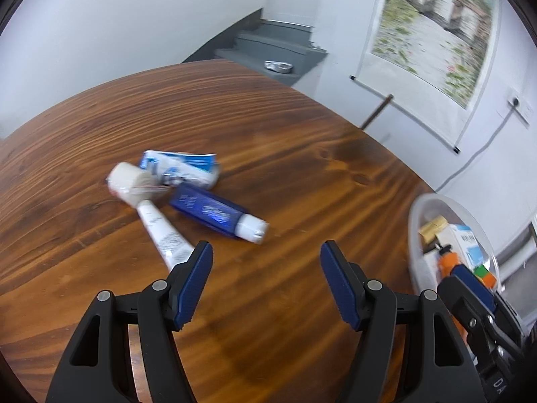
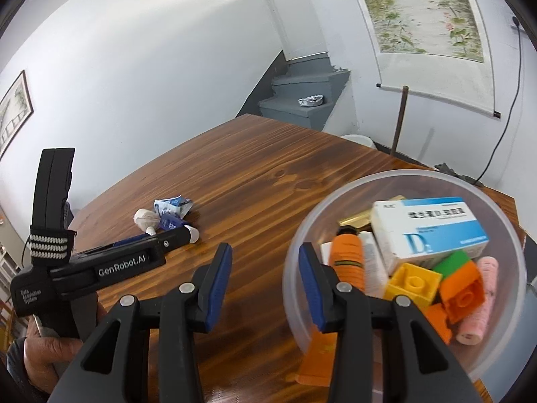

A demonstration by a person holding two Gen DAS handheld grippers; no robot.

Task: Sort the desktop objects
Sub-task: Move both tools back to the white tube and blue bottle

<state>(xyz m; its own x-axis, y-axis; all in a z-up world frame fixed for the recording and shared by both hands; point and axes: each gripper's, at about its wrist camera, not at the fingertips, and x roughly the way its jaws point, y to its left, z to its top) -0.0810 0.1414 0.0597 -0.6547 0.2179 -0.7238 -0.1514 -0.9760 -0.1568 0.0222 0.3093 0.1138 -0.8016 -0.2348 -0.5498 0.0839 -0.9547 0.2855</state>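
Note:
On the wooden table (image 1: 268, 141) lie a blue tube with a white cap (image 1: 216, 213), a white tube (image 1: 161, 231), a white bandage roll (image 1: 129, 181) and a crumpled blue-and-white tube (image 1: 183, 166). My left gripper (image 1: 266, 255) is open and empty, just short of the blue tube; it also shows in the right wrist view (image 2: 167, 238). My right gripper (image 2: 265, 258) is open and empty at the near left rim of the clear plastic bowl (image 2: 335, 201). An orange tube (image 2: 347, 262) lies in the bowl just beyond its right finger.
The bowl (image 1: 416, 221) also holds a white-and-blue medicine box (image 2: 433, 225), yellow (image 2: 412, 283), green and orange (image 2: 463, 294) toy bricks and a pink roll (image 2: 480, 302). Beyond the far table edge are grey stairs (image 2: 302, 90) and a hanging scroll painting (image 2: 429, 16).

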